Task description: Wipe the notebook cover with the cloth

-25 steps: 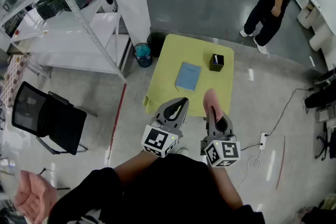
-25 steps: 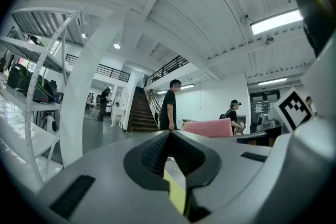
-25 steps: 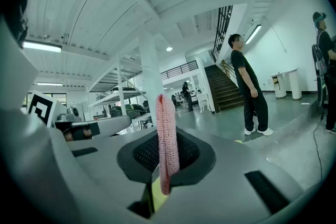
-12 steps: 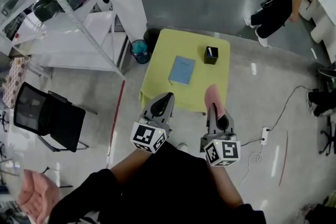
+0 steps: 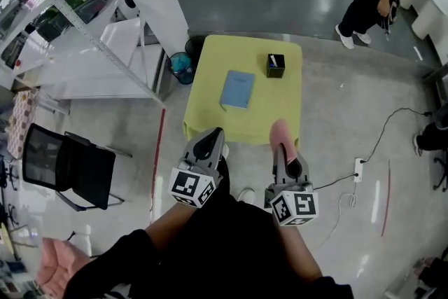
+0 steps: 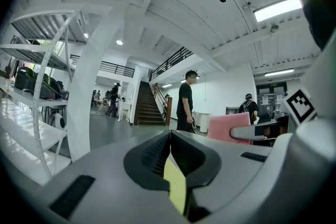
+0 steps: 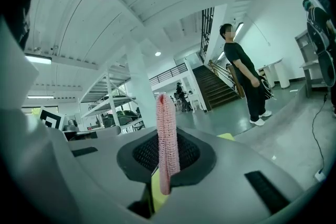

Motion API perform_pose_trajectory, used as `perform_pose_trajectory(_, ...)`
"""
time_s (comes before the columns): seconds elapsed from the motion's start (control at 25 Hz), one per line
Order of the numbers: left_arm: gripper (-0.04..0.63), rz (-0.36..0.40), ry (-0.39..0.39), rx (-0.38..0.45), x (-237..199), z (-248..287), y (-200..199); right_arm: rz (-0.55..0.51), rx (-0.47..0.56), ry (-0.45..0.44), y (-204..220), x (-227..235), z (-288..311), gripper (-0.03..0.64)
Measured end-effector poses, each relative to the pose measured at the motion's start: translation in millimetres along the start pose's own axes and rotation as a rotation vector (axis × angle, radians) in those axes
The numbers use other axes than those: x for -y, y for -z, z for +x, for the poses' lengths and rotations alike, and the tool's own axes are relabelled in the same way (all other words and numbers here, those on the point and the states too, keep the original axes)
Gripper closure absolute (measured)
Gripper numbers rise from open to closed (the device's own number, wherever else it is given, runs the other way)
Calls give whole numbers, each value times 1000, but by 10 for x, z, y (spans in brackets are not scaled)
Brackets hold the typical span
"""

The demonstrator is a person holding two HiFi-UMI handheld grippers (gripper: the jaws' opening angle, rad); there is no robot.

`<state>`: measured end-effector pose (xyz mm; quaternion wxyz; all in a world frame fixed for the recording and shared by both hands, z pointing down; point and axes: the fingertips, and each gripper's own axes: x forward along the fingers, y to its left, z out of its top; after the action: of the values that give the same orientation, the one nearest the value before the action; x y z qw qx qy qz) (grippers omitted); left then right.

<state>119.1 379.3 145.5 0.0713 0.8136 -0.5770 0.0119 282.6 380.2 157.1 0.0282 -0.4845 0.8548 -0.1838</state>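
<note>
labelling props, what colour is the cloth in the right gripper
Pink. The cloth shows best in the right gripper view, pinched between the jaws.

No legible text or labels.

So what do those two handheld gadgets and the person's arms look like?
Both the left gripper and right gripper are grey plastic, tapering to dark ribbed pads. Each carries a white cube printed with black square markers. The person wears black sleeves.
</note>
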Motion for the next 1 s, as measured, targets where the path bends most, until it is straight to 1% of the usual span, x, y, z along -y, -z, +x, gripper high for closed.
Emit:
perform_pose_trajectory(0.08, 580, -11, 15, -4, -28, 77, 25, -6, -3, -1, 23, 25, 68, 578)
perform_pose_trajectory(0.16, 580, -22, 28, 1, -83, 163, 18, -9, -13, 20, 9, 65, 160, 578)
perform_pose_trajectory(0.28, 580, -42, 26, 12, -290, 287, 5, -33, -48, 48, 19, 82, 399, 578)
perform_pose_trajectory(0.48, 580, -63, 14, -24, -802, 566, 126, -15, -79, 52, 90, 72, 1003, 578)
perform_pose_trajectory(0.68, 580, -85, 7, -48, -1393, 927, 177, -10, -165, 45, 280, 81, 1742, 578)
perform_pose_trajectory(0.76, 580, -108, 7, -55, -1630, 1072, 207, 9, -192, 55, 335, 86, 2044, 578)
perform_pose_trajectory(0.92, 580, -149, 31, -63, -2064, 1369, 211, 16, -209, 65, 337, -5, 2649, 578)
perform_pose_trajectory(1.0, 580, -160, 54, -64, -2242, 1520, 216, 47, -201, 49, 336, -77, 2916, 578)
